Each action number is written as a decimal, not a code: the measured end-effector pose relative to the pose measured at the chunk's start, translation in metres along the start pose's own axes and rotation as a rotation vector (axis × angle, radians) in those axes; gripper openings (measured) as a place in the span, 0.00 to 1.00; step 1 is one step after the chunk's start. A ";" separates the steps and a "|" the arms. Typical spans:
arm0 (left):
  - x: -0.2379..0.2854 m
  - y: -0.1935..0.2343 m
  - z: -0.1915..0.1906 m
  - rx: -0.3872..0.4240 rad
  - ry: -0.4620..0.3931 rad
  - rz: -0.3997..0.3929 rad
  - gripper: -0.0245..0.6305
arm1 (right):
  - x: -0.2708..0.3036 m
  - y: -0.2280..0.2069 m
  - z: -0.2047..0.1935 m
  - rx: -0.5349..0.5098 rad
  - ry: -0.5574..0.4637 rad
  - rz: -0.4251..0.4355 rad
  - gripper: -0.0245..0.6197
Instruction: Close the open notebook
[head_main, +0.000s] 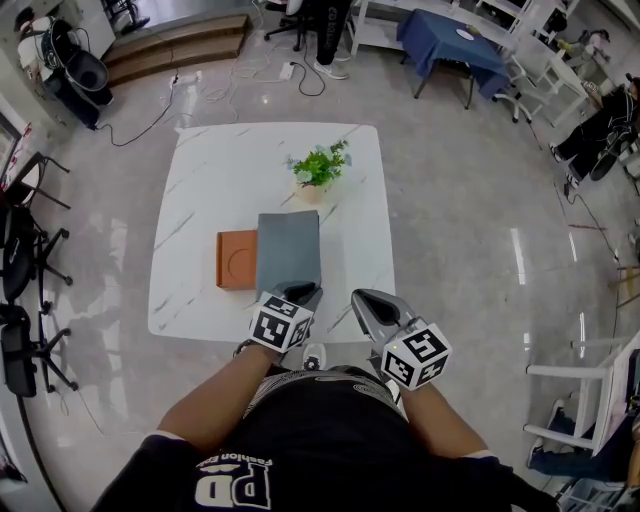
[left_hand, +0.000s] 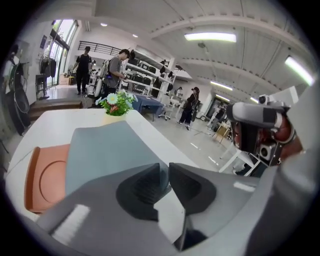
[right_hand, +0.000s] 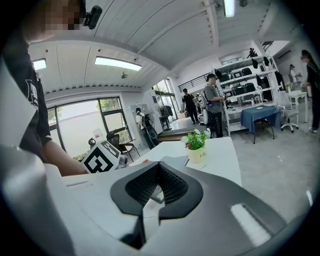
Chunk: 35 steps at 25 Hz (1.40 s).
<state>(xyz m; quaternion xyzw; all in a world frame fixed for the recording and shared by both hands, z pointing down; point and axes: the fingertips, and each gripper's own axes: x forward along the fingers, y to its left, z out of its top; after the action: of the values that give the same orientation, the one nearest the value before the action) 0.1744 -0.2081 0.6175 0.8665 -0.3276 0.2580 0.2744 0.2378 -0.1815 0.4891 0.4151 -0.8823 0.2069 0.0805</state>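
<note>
A grey notebook (head_main: 289, 250) lies flat on the white marble table (head_main: 210, 180), its cover down. An orange flat pad with a pressed circle (head_main: 238, 259) lies against its left edge. My left gripper (head_main: 300, 292) hangs at the notebook's near edge. In the left gripper view the grey cover (left_hand: 100, 150) spreads just beyond the left gripper (left_hand: 165, 167), whose jaws stand a narrow gap apart with nothing pressed between them. My right gripper (head_main: 366, 300) hovers off the table's near right edge. In the right gripper view the right gripper (right_hand: 159, 167) is shut with nothing in it.
A small potted plant (head_main: 318, 170) stands behind the notebook, towards the table's far side. Black chairs (head_main: 25, 250) line the floor at the left. A blue-covered table (head_main: 450, 40) and cables lie on the floor beyond. Several people stand among shelves in the background (left_hand: 117, 70).
</note>
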 end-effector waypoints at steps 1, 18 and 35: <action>0.000 -0.001 0.000 0.010 0.005 0.004 0.22 | 0.000 0.000 0.000 0.000 -0.001 0.001 0.04; -0.028 -0.005 0.006 -0.001 -0.009 -0.105 0.32 | 0.019 0.022 0.008 -0.002 -0.024 0.000 0.04; -0.145 0.073 0.043 -0.130 -0.227 -0.053 0.28 | 0.048 0.074 0.025 -0.003 -0.047 -0.030 0.04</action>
<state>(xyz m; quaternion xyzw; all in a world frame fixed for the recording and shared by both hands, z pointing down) 0.0398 -0.2203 0.5176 0.8788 -0.3496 0.1290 0.2980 0.1513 -0.1839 0.4599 0.4328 -0.8780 0.1945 0.0635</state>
